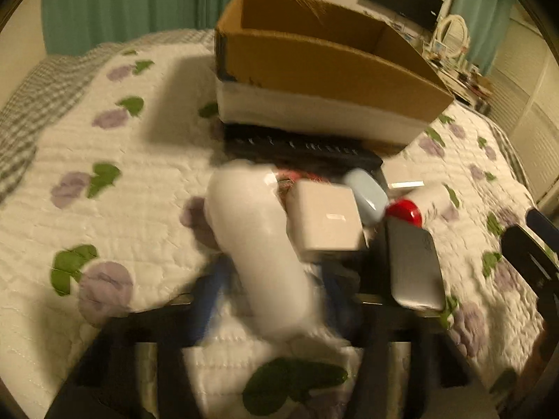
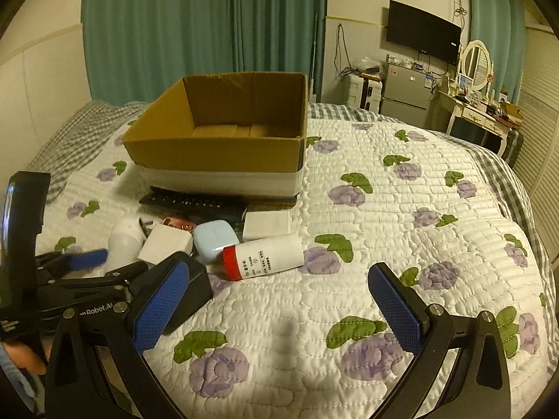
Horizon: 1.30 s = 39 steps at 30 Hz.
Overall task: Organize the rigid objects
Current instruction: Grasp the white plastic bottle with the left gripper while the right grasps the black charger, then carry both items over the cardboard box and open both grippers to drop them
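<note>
White bottle: we hold it between our left gripper pads, blurred, just above the quilt.
Right gripper: ours, spread wide, holding nothing.
Cardboard box: beyond the clutter.

Green curtains, wall television — flowered quilt below

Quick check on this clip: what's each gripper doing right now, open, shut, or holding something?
Left gripper: closed on the white bottle, though the left wrist view is blurred.
Right gripper: open, holding nothing, above the quilt.
</note>
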### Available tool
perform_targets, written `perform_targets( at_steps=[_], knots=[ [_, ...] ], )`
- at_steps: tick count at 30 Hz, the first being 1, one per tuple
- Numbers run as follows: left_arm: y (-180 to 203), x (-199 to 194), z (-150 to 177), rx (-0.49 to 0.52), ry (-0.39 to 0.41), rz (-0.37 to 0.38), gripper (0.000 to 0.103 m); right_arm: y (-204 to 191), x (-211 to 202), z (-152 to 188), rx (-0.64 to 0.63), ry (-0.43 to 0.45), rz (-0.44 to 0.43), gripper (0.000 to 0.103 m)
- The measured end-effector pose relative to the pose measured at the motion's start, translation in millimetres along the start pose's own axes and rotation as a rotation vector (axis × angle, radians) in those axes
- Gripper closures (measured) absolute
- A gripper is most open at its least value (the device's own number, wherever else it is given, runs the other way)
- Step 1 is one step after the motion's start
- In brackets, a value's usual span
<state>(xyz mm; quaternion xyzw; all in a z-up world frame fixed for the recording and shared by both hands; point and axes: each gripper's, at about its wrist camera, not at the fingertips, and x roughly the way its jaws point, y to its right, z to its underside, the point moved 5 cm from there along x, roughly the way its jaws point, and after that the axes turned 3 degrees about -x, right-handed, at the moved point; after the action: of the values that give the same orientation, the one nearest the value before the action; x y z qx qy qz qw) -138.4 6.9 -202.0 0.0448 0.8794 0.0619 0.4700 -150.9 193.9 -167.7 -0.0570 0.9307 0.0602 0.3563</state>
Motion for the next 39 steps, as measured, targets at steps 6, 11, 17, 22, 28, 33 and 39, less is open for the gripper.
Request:
perform_targets(
  at_steps=[6,11,17,22,28,33,39],
  knots=[
    [-12,-22,-5,0.007,0.069,-0.016,0.07,-20,5,1,-0.021,-0.038,-0.015,0.0],
    [-26,-40,-13,-0.001,0.12,-0.02,0.071,-52,16,0,-0.04,-0.081,-0.025,0.0],
    [-39,-55,-18,-0.011,0.166,-0.028,0.071,-81,37,7,-0.033,-0.151,-0.033,0.003],
    [-53,-63,-20,-0.038,0.191,-0.042,0.071,-93,57,14,-0.03,-0.194,0.003,0.022],
    [-51,-65,-20,-0.026,0.198,-0.038,0.071,-82,68,22,0.014,-0.252,-0.069,0.04],
    [-45,-73,-16,-0.016,0.214,-0.05,0.071,-75,50,24,-0.024,-0.223,-0.103,0.059],
    [-31,-95,-24,-0.018,0.261,-0.025,0.071,-60,11,1,-0.038,-0.097,-0.12,0.062]
  ],
)
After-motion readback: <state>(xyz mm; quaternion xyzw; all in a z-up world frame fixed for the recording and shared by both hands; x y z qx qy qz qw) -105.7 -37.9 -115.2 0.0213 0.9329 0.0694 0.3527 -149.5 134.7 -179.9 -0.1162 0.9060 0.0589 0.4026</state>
